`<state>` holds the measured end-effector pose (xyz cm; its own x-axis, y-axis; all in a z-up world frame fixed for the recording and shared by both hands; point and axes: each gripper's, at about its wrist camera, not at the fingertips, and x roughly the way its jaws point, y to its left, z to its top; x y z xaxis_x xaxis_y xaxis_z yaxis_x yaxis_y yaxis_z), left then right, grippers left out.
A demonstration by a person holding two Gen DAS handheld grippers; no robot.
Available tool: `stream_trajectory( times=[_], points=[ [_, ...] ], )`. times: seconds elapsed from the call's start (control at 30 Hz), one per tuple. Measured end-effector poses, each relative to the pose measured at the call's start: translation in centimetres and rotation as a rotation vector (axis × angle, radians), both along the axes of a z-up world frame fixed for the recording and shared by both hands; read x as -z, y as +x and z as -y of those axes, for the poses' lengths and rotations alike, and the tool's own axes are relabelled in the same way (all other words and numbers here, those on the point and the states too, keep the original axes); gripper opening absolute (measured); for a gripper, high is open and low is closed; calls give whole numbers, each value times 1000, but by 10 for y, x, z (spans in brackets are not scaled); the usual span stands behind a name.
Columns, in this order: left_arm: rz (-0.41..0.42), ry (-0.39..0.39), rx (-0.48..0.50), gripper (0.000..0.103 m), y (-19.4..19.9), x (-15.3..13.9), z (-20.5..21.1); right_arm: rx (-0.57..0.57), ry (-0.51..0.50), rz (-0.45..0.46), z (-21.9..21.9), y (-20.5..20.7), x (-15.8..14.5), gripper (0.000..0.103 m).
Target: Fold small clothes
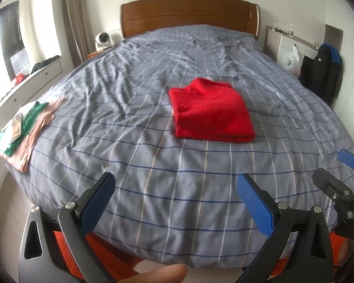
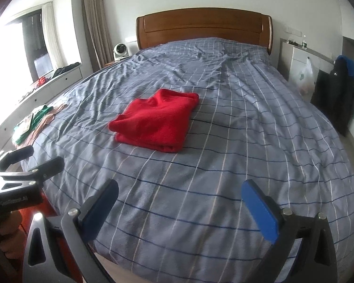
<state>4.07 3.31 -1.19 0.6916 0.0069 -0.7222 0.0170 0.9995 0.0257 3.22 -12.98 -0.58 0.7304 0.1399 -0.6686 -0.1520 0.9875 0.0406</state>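
— Two hand-held grippers, how do they stand?
— Both gape wide, holding nothing: the left hand-held gripper [image 1: 175, 204] and the right hand-held gripper [image 2: 180, 206] hover over the bed [image 1: 153, 188] at its foot edge.
— And the clothes?
— A folded red garment [image 1: 211, 109] lies mid-bed, at 12 o'clock from the left one; a pink-and-green stack [image 1: 26, 125] sits at 10 o'clock, near the bed's edge.

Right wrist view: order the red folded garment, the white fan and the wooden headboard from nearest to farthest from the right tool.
Measured from the right tool, which is open and empty:
1. Red folded garment, mid-bed, slightly left.
2. White fan, beside the bed's far left corner.
3. Wooden headboard, at the far end against the wall.
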Motion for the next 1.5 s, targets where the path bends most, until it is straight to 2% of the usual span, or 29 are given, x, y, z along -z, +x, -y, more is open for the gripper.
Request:
stream_trajectory(
  times=[0.1, 0.17, 0.3, 0.37, 0.43, 0.53, 0.7, 0.83, 1.0, 1.5],
  points=[
    [-3, -6, 12, 103, -1, -4, -3, -22, 9, 11, -4, -3, -6, 102],
    [26, 7, 44, 103, -1, -13, -5, -40, 2, 47, -7, -8, -18, 102],
    [133, 75, 58, 103, -7, -41, -9, -76, 52, 225, -1, -25, -57, 102],
    [184, 106, 57, 103, -10, -54, -10, -111, 37, 194, -5, -20, -65, 103],
    [217, 117, 54, 103, -12, -64, -10, -167, -16, 90, -13, -7, -62, 102],
    [233, 115, 46, 103, -16, -68, -9, -137, -24, 53, -15, 0, -53, 102],
    [167, 77, 75, 103, -21, -54, -3, -60, 71, 26, -7, -7, -37, 103],
    [64, 84, 75, 103, -17, -33, 9, -35, 30, -4, -11, -11, -26, 103],
    [-31, -18, 77, 103, -14, -21, 9, -33, -9, -13, -14, -14, -30, 102],
    [-45, 32, 46, 103, -16, -14, 7, -45, -49, -63, -25, -13, -22, 102]
  ],
)
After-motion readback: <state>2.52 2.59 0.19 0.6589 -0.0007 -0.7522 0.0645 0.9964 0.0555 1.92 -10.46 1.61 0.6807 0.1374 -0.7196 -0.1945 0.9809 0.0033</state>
